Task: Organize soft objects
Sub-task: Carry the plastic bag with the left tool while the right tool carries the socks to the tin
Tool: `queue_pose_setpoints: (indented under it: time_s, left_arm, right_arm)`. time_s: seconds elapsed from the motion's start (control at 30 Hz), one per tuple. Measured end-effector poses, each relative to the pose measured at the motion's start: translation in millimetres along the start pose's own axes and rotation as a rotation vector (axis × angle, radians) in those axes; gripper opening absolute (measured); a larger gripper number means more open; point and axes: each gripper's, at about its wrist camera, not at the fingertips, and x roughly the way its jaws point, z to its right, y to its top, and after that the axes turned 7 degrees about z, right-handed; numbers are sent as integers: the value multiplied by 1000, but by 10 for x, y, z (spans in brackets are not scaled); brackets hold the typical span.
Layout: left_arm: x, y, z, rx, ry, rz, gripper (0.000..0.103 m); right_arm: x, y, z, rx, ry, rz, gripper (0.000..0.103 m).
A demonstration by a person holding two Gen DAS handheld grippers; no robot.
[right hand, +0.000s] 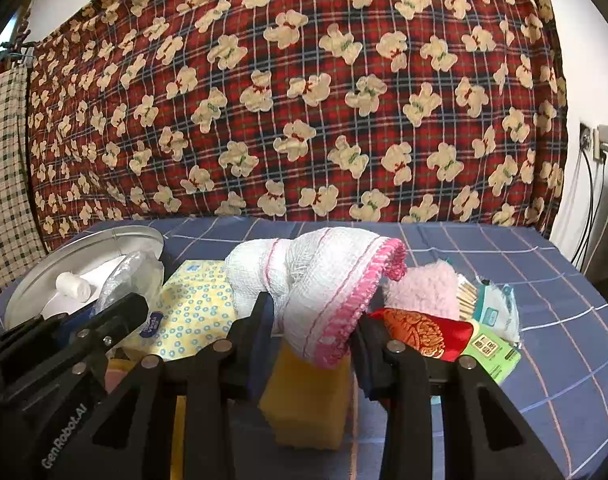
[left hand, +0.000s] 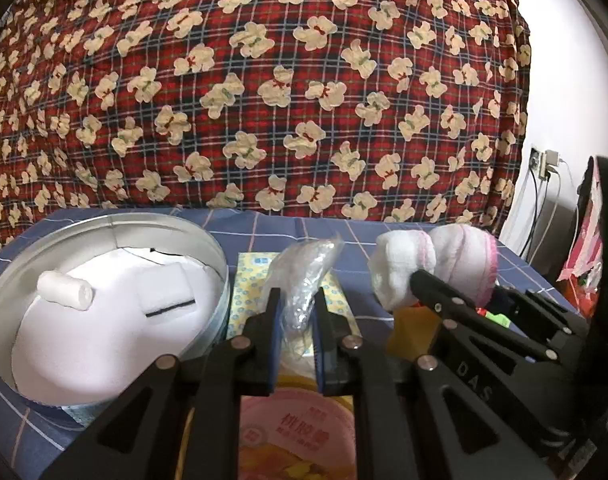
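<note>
Your right gripper [right hand: 310, 320] pinches the white cloth [right hand: 316, 280], limp and light, above the yellow sponge [right hand: 308, 396]. Your left gripper [left hand: 297, 312] is pressed onto crinkly clear plastic [left hand: 304, 276], probably slippery, beside the round tin [left hand: 207, 248]; grip bunched folds, not edges.

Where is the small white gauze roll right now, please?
In both views, the white gauze roll lies at left inside the round metal tin, beside a white pad.

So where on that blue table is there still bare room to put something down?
The blue cloth lies bare on the right, beyond the green packet, and along the back edge behind the white cloth. The middle is crowded, between the round tin and the packets.
</note>
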Motion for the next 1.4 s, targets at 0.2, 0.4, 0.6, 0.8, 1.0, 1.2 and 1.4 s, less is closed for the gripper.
queue_pose_setpoints:
  time_s: [0.2, 0.4, 0.6, 0.8, 1.0, 1.2, 1.4]
  left_arm:
    - [-16, 5, -111, -28, -36, -21, 11]
    - [-129, 137, -213, -21, -61, -25, 11]
    - [-214, 351, -399, -6, -27, -11, 11]
    - [-185, 446, -608, 9, 13, -23, 11]
    - [-159, 555, -807, 27, 62, -18, 11]
    - [-55, 628, -1147, 35, 132, -51, 11]
    - [64, 647, -1415, 40, 171, -97, 11]
  right_arm:
    - [25, 17, -9, 12, 18, -8, 39]
    - [-18, 283, -137, 26, 83, 4, 39]
    - [49, 491, -376, 18, 158, -4, 39]
    - [119, 641, -621, 0, 215, -16, 39]
    - [233, 849, -879, -28, 265, -35, 39]
    - [463, 970, -1169, -33, 332, -88, 39]
    - [745, 928, -1494, -61, 367, -194, 39]
